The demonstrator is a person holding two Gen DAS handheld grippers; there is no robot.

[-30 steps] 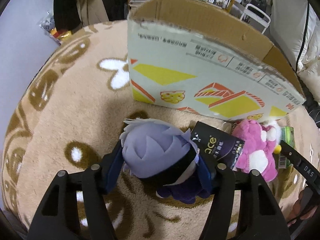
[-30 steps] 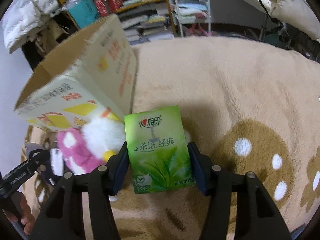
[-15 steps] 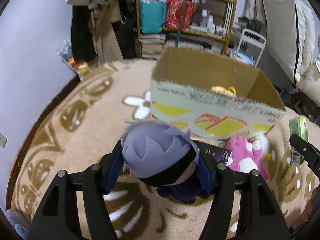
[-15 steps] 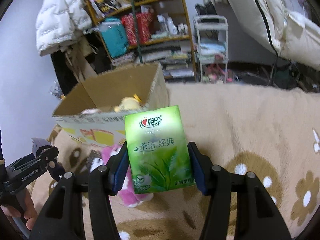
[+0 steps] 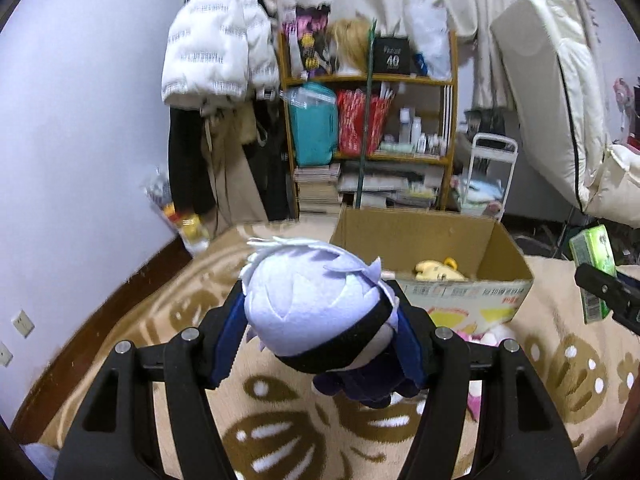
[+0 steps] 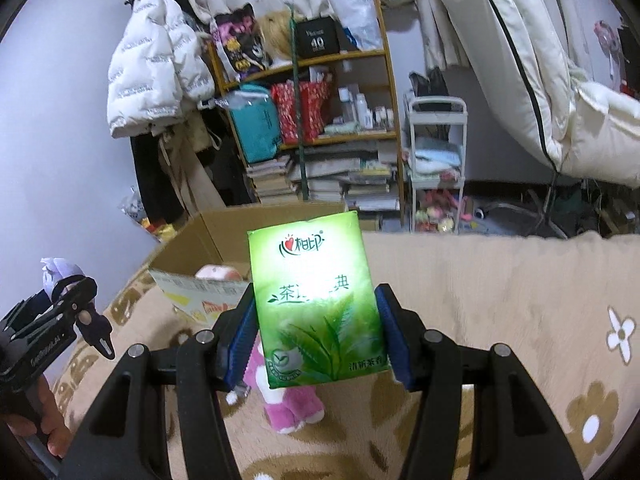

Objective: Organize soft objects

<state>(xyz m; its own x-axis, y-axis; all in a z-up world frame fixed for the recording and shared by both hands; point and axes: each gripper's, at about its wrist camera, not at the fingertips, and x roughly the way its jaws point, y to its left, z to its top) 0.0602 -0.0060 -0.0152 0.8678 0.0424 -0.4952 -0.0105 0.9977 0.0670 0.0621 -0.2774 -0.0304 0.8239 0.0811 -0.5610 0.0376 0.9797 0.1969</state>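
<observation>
Right wrist: right gripper (image 6: 316, 320) around green "茶语经典" tissue pack (image 6: 316, 304); left gripper (image 5: 320, 332) clamping plush doll (image 5: 316, 312).

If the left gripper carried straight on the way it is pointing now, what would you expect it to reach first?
Probably the cardboard box. The left gripper, shut on the plush doll, points over the carpet toward the box's open top, where a yellow toy lies. Depth is unclear, so it might pass above the near rim.
</observation>
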